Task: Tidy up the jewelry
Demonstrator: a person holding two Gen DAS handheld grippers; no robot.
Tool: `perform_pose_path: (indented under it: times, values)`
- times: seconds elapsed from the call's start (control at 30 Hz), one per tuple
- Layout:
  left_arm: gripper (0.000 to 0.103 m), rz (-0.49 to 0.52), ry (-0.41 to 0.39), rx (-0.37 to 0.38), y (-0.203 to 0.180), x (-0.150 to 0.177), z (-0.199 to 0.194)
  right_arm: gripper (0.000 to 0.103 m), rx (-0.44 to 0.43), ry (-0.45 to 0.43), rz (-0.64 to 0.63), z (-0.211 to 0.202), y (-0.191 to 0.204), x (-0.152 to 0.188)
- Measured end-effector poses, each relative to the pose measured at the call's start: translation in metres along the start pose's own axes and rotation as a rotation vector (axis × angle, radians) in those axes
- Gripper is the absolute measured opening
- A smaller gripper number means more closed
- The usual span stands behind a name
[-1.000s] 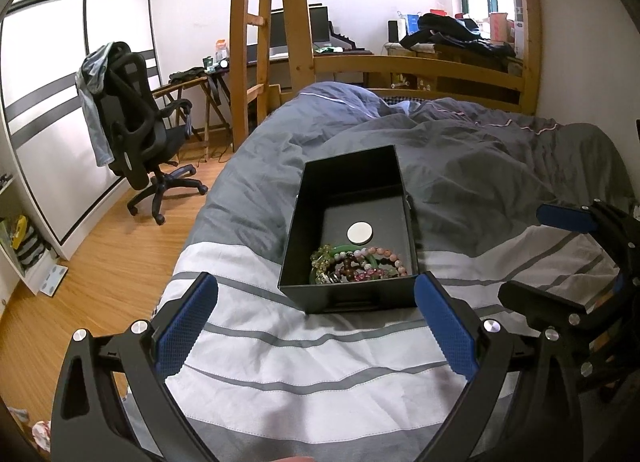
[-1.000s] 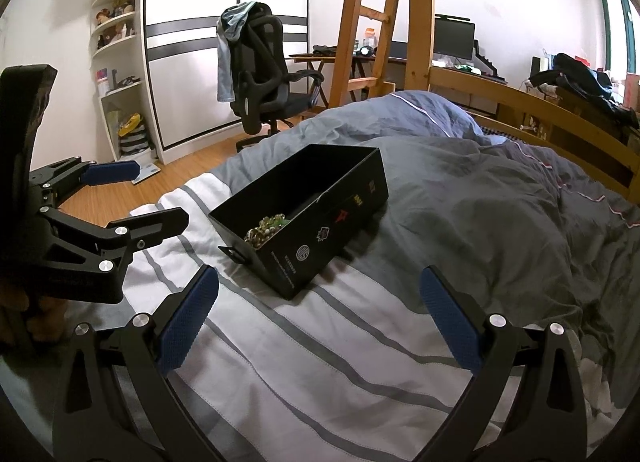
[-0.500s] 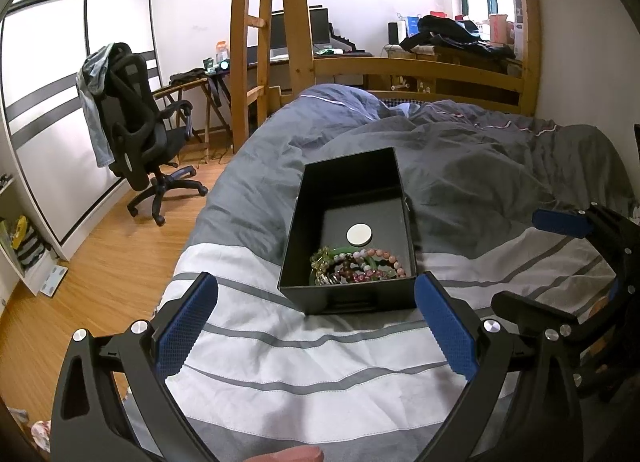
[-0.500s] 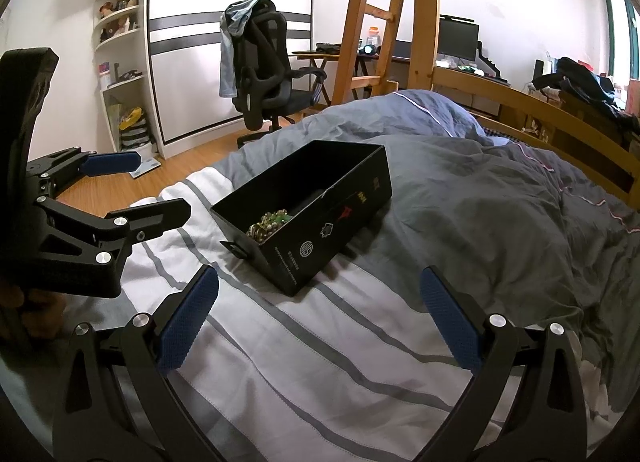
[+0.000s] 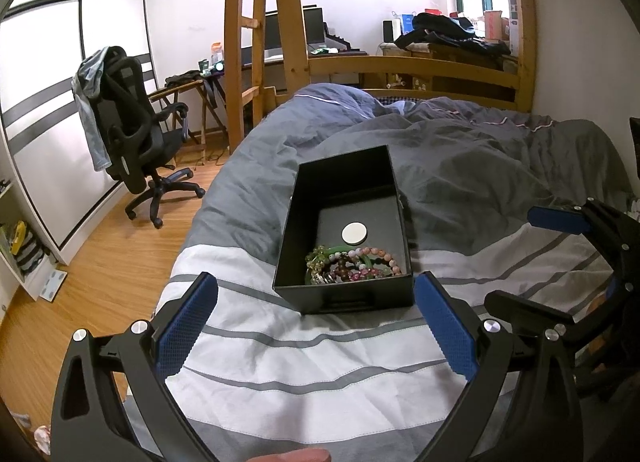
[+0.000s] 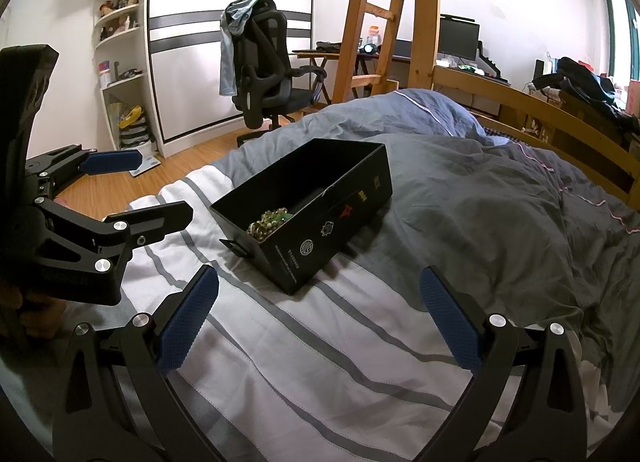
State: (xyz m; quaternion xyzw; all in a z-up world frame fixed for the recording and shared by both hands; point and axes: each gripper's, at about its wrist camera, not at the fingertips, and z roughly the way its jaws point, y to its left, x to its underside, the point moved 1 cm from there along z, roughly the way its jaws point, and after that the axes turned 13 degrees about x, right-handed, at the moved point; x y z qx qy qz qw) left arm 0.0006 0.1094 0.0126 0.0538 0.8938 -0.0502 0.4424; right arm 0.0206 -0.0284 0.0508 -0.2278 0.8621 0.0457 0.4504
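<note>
Black card, matte and thin-walled, forms the box that sits mid-frame in both views on the striped duvet, its long axis running away from the left wrist camera. The bracelets lie heaped in the box's near end, at centre frame: a green bangle, pinkish and dark bead strands, and a yellow-green cluster, all overlapping so that no single piece can be traced whole. A pale round disc lies alone on the floor of the box just beyond them. The left gripper hovers low in the frame short of the box, its blue pads wide apart and holding nothing; the right gripper does likewise in its own view, jaws spread and empty, with the box up and to the left of its centre. The main risk is probably the tangle: closing on one strand could drag its neighbours up with it and spill beads over the wall. The soft bedding is a second hazard, since a push against the light box may tip or slide it. The box wall nearest the left gripper also partly hides the heap, so a low approach could strike the rim.
</note>
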Motion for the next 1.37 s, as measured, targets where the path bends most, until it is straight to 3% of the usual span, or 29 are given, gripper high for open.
perform_pose_path:
  times: [1.37]
  values:
    - [0.097,0.017,0.009,0.014,-0.0011,-0.0008,0.0004,0.099,0.001,0.001,-0.002,0.0000,0.0003,-0.0007]
